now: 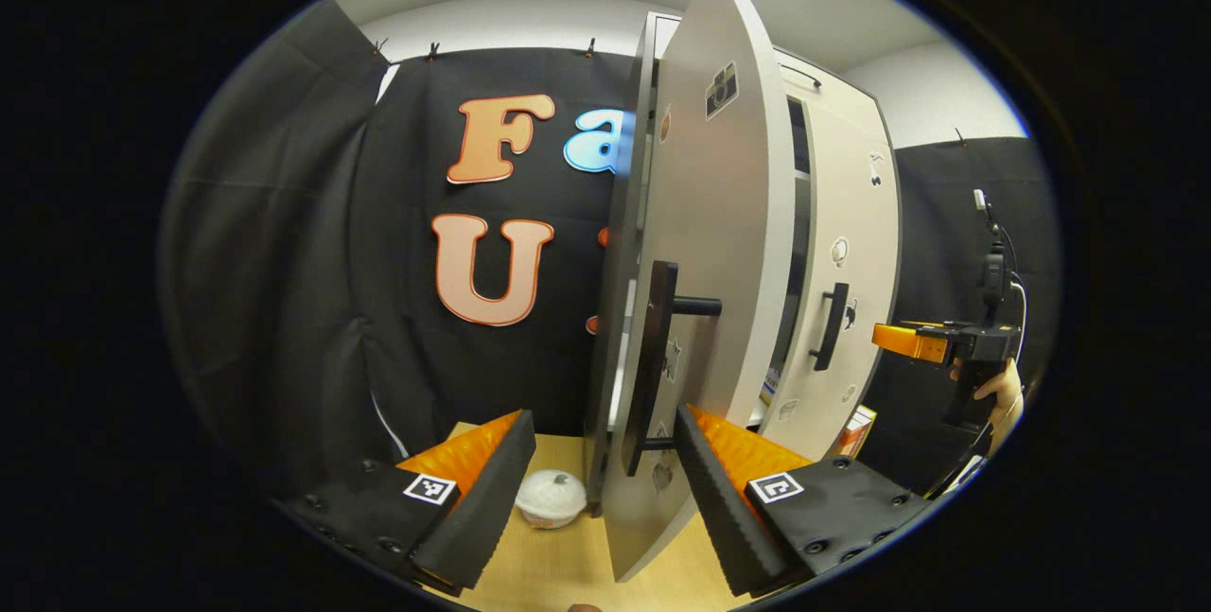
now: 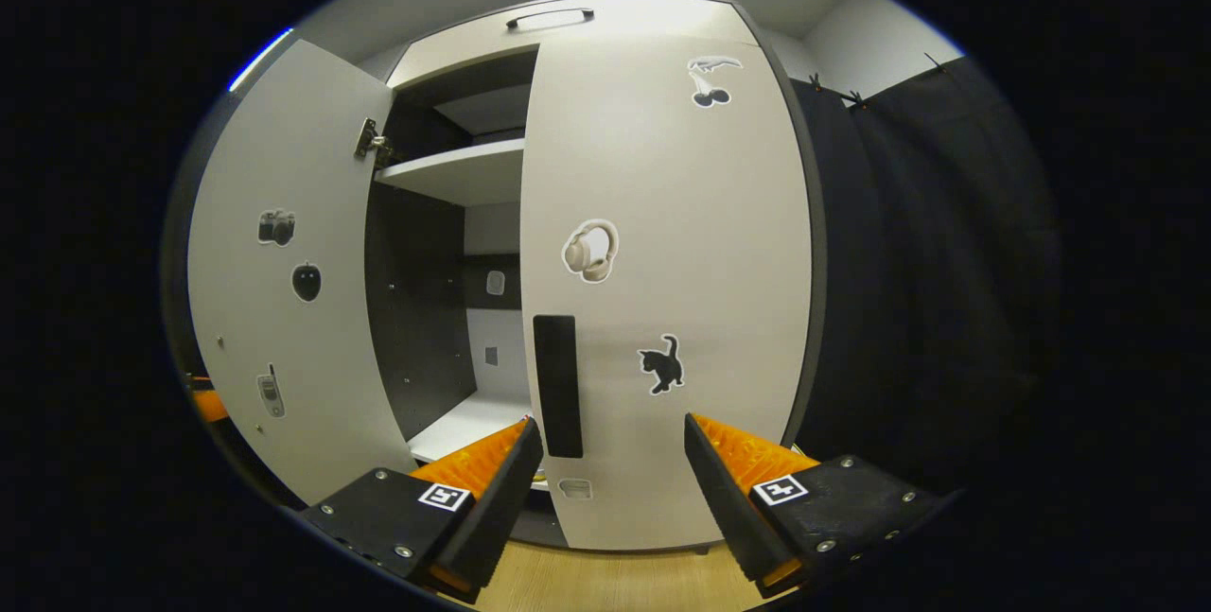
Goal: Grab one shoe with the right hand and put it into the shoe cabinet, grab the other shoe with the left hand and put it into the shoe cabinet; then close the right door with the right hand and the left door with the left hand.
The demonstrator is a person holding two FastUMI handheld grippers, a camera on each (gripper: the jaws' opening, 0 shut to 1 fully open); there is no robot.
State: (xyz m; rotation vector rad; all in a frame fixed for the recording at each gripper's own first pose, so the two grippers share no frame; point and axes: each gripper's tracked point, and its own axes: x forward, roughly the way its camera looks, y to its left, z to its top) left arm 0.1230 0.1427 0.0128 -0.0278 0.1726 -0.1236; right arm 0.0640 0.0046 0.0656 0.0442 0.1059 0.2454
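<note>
1. Two doors remain the business here: the right door (image 2: 662, 290) looks shut or nearly shut against the shoe cabinet (image 2: 454, 172), while the left door (image 1: 700, 290) stands swung wide open, seen almost edge-on in the left gripper view.
2. The left door's handle (image 1: 653, 366) is a dark vertical bar, its long axis upright. It lies straight ahead of the left tongs (image 1: 601, 475), between the two fingers but seemingly a little beyond their tips.
3. The left tongs stand apart, holding nothing; the door's lower edge passes between them.
4. The right tongs (image 2: 610, 484) are likewise apart and empty, facing the right door's handle (image 2: 558, 385) just ahead.
5. No shoe can be made out for certain; the cabinet's lower shelf (image 2: 464, 423) is mostly hidden.
6. By my judgement the left hand is much nearer the open door, so the coming push falls to it.
7. A small white round thing (image 1: 551, 497) sits on the wooden floor (image 1: 568, 565) beside the door's foot.
</note>
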